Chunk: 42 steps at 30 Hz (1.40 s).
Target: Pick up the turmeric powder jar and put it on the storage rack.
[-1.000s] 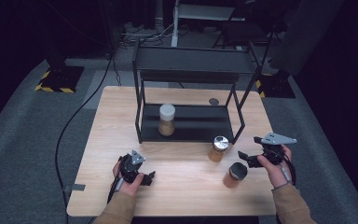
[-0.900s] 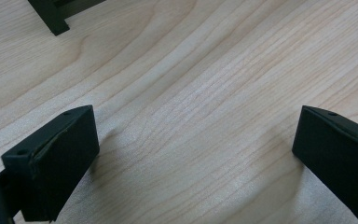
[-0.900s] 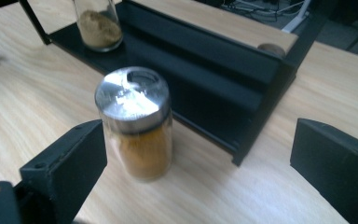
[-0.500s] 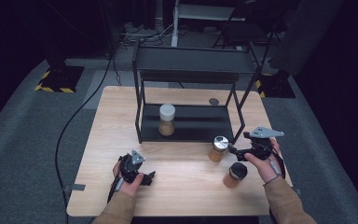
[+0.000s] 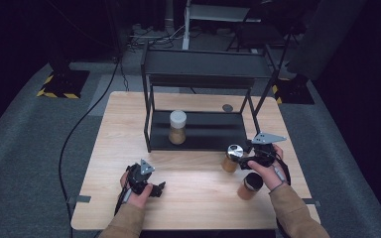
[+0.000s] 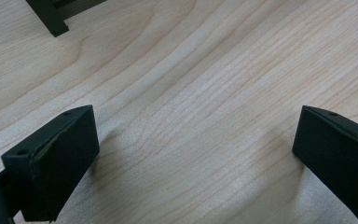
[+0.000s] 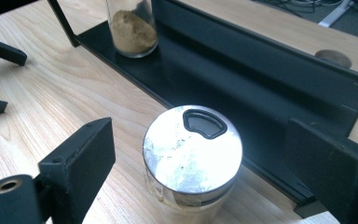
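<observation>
A glass jar with a silver lid [image 7: 192, 154] holding brown powder stands on the wooden table just in front of the black rack [image 5: 198, 136]. My right gripper [image 7: 203, 140] has its jaws on either side of that jar. The jaws have just been closing, but gaps still show between the pads and the jar, so the gripper is open. In the high view the right gripper [image 5: 245, 159] sits right of the silver-lidded jar [image 5: 232, 157]. My left gripper [image 6: 196, 140] rests open over bare wood near the front left [image 5: 154, 187], holding nothing.
A white-lidded jar [image 5: 177, 126] of brown powder stands on the rack's lower shelf. A dark-lidded jar [image 5: 250, 186] stands close by my right forearm. A small dark disc [image 5: 227, 107] lies behind the rack. The table's front edge [image 5: 188, 229] is near both hands.
My right gripper has moved left to the silver-lidded jar, which now stands between its jaws. The left gripper has stayed where it was.
</observation>
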Motion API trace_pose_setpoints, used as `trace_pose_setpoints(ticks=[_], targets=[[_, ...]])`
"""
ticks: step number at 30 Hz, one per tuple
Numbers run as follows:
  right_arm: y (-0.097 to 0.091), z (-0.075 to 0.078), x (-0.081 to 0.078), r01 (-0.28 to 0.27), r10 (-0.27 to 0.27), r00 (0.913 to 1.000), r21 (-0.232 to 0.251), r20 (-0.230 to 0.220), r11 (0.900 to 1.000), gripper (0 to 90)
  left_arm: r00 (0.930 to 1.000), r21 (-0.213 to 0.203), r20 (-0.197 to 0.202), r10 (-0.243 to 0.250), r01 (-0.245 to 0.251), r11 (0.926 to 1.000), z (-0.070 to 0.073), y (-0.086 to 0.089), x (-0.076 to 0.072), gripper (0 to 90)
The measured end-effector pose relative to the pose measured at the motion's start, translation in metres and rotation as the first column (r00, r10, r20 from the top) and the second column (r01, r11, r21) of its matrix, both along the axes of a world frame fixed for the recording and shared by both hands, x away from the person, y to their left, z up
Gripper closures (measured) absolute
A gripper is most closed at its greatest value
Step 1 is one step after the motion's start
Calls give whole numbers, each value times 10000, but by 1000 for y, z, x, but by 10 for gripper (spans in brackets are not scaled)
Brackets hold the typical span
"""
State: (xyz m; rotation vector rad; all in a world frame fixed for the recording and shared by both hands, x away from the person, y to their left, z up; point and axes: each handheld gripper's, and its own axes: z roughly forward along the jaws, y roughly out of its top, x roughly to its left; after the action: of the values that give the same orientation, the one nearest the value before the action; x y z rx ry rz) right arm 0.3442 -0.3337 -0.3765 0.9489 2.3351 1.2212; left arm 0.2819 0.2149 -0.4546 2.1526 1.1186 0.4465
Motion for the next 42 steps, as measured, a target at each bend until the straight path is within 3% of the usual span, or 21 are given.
trace_pose_setpoints(ticks=[19, 30, 34, 42], targets=[[16, -7, 18, -325, 284, 9979, -691, -587, 9971, 142, 10000, -18, 19, -48, 48, 10000, 0, 0, 1, 0], [17, -14, 32, -478, 355, 9914, -955, -1258, 9943, 257, 10000, -9, 2, -66, 66, 10000, 0, 0, 1, 0], [21, -12, 31, -633, 495, 9927, -1247, -1104, 9902, 304, 10000, -2, 1, -83, 83, 10000, 0, 0, 1, 0], [28, -8, 31, -700, 534, 9929, -1591, -1067, 9848, 310, 10000, 4, 3, -92, 92, 10000, 0, 0, 2, 0]])
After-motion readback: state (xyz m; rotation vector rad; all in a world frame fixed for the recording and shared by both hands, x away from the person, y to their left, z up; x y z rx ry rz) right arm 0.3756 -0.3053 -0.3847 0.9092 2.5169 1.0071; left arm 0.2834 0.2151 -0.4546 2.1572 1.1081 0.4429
